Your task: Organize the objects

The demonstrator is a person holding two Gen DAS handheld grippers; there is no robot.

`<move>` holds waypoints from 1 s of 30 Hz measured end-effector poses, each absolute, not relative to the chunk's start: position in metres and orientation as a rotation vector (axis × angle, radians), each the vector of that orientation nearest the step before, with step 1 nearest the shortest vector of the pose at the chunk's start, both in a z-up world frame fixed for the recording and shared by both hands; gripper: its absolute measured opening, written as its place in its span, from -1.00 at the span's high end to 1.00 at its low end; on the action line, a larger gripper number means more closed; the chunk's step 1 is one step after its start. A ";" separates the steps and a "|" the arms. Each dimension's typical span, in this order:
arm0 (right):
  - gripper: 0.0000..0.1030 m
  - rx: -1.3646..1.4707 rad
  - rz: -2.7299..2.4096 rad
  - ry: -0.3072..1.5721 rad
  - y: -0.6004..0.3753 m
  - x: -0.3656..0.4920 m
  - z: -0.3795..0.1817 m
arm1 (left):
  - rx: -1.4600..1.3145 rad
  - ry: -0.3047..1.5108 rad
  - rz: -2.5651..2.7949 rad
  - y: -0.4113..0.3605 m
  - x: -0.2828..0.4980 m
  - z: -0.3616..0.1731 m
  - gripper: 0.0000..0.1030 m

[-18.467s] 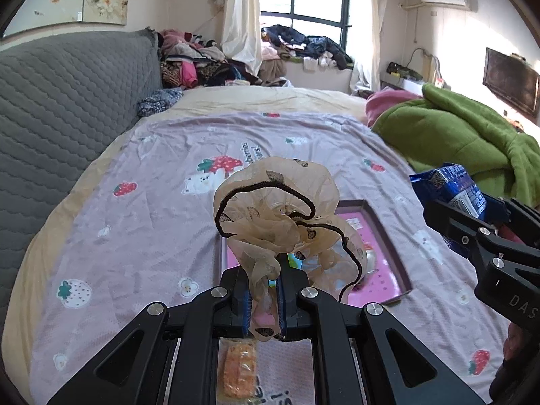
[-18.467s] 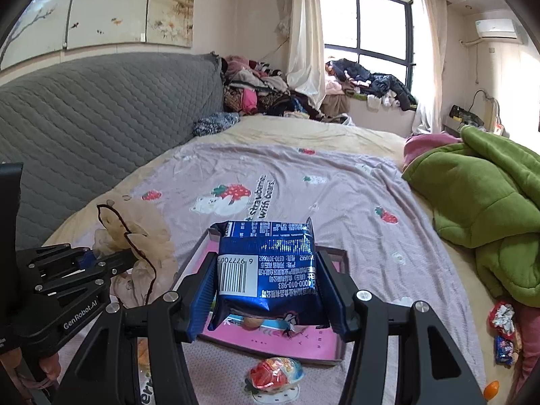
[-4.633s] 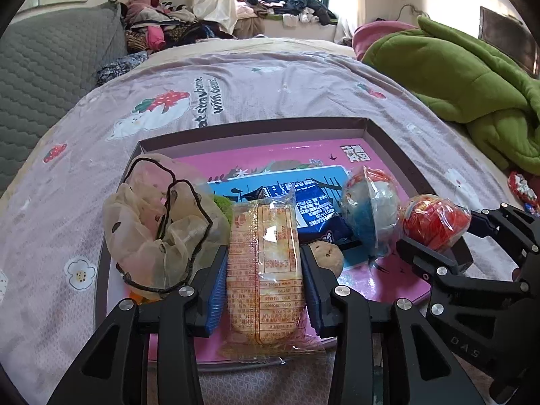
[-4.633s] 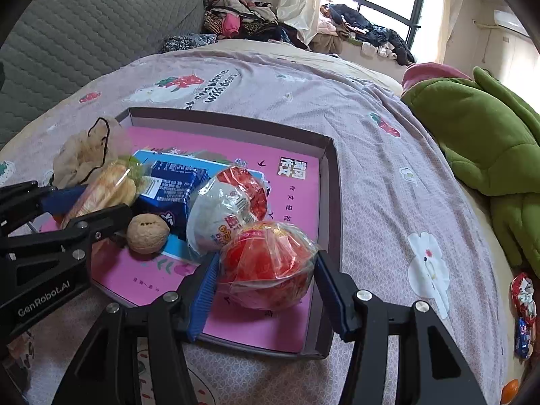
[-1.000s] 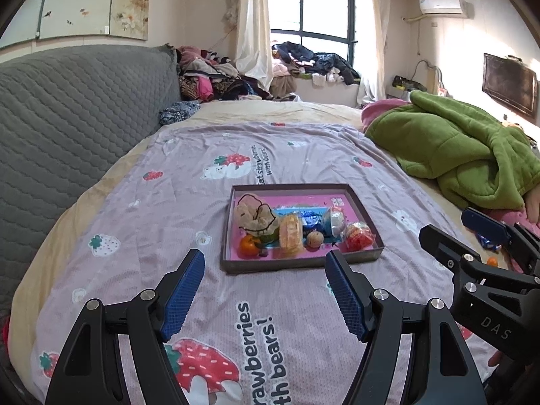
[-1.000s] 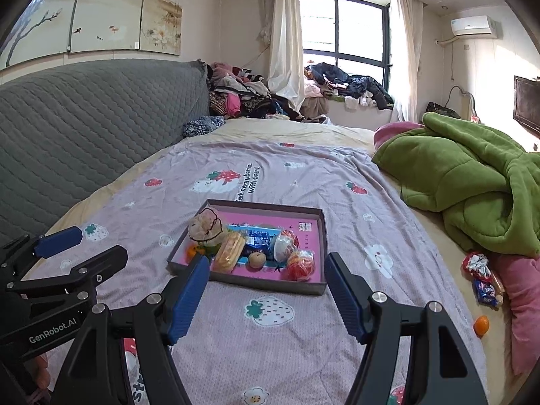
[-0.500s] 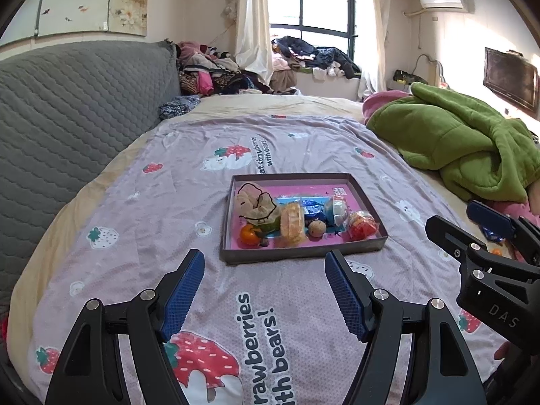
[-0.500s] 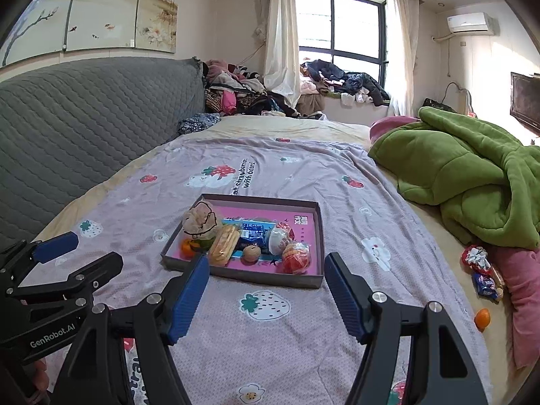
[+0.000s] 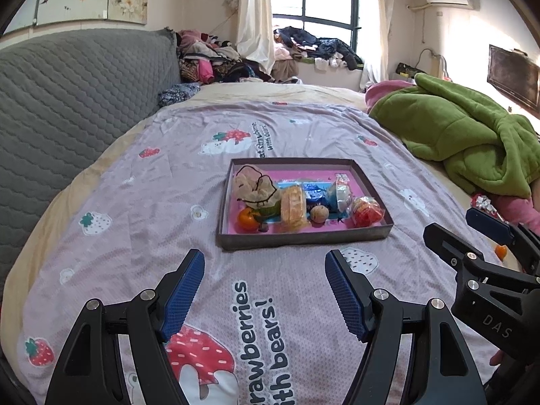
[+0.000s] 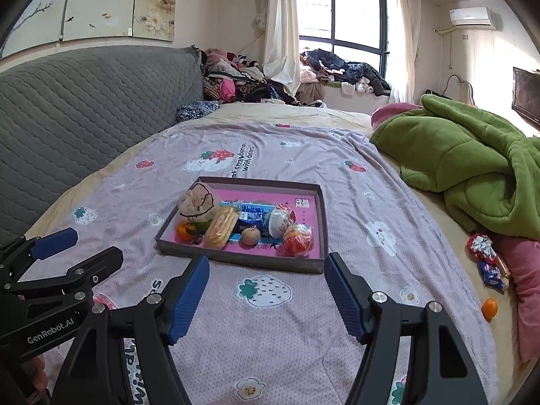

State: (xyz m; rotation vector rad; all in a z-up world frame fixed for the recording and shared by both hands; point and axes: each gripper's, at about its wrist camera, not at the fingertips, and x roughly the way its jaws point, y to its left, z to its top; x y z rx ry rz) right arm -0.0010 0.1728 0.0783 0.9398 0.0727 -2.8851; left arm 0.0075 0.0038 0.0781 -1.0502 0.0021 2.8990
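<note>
Left gripper (image 9: 265, 292), right gripper (image 10: 266, 295): spread, empty.

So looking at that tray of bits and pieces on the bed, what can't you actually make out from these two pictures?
- The blue packet: its print is too small to read in either view, and the bread pack and white ball cover parts of it.
- The green thing: mostly hidden under the frilly hair tie.
- Wrappers beside the green blanket: too small to identify.

Green blanket (image 10: 472, 158) lies rumpled beside a grey headboard (image 10: 84, 101)
</note>
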 end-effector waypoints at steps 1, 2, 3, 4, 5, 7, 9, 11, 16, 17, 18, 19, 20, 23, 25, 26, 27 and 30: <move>-0.36 0.941 -2.887 0.073 0.173 -0.001 0.076 | -1.053 0.004 2.898 0.004 0.007 0.076 -0.46; -0.36 0.944 -2.888 0.073 0.173 -0.001 0.075 | -1.054 0.003 2.899 0.004 0.006 0.074 -0.46; -0.36 0.948 -2.889 0.071 0.173 -0.002 0.073 | -1.055 0.001 2.900 0.003 0.005 0.072 -0.46; -0.36 0.952 -2.891 0.067 0.174 -0.002 0.071 | -1.055 -0.005 2.901 0.003 0.005 0.070 -0.46; -0.36 0.955 -2.893 0.064 0.175 -0.002 0.069 | -1.054 -0.011 2.902 0.003 0.005 0.069 -0.46; -0.36 0.962 -2.893 0.057 0.176 -0.004 0.066 | -1.050 -0.012 2.902 0.003 0.004 0.066 -0.46; -0.36 0.967 -2.893 0.048 0.177 -0.005 0.062 | -1.057 -0.005 2.905 0.003 0.002 0.063 -0.46; -0.36 0.974 -2.889 0.045 0.178 -0.006 0.058 | -1.057 -0.004 2.903 0.003 0.001 0.060 -0.46; -0.36 0.996 -2.879 0.021 0.180 -0.009 0.047 | -1.081 -0.004 2.908 0.000 -0.003 0.050 -0.46; -0.36 1.001 -2.879 0.018 0.180 -0.010 0.045 | -1.091 -0.006 2.906 -0.001 -0.005 0.047 -0.46; -0.36 1.007 -2.878 0.018 0.180 -0.011 0.042 | -1.097 -0.010 2.906 -0.002 -0.005 0.046 -0.46; -0.36 1.011 -2.878 0.021 0.179 -0.011 0.040 | -1.099 -0.015 2.908 -0.003 -0.006 0.043 -0.46; -0.36 1.016 -2.879 0.022 0.179 -0.012 0.038 | -1.100 -0.017 2.910 -0.003 -0.007 0.041 -0.46; -0.36 1.020 -2.879 0.010 0.181 -0.013 0.033 | -1.115 -0.022 2.899 -0.005 -0.009 0.036 -0.46; -0.36 1.020 -2.884 0.005 0.182 -0.014 0.031 | -1.116 -0.029 2.897 -0.006 -0.009 0.033 -0.46; -0.36 1.021 -2.883 0.004 0.182 -0.014 0.030 | -1.115 -0.030 2.898 -0.006 -0.009 0.032 -0.46; -0.36 1.020 -2.886 0.008 0.182 -0.014 0.029 | -1.113 -0.030 2.897 -0.006 -0.010 0.031 -0.46; -0.36 1.016 -2.891 0.022 0.182 -0.015 0.025 | -1.113 -0.027 2.899 -0.006 -0.010 0.030 -0.46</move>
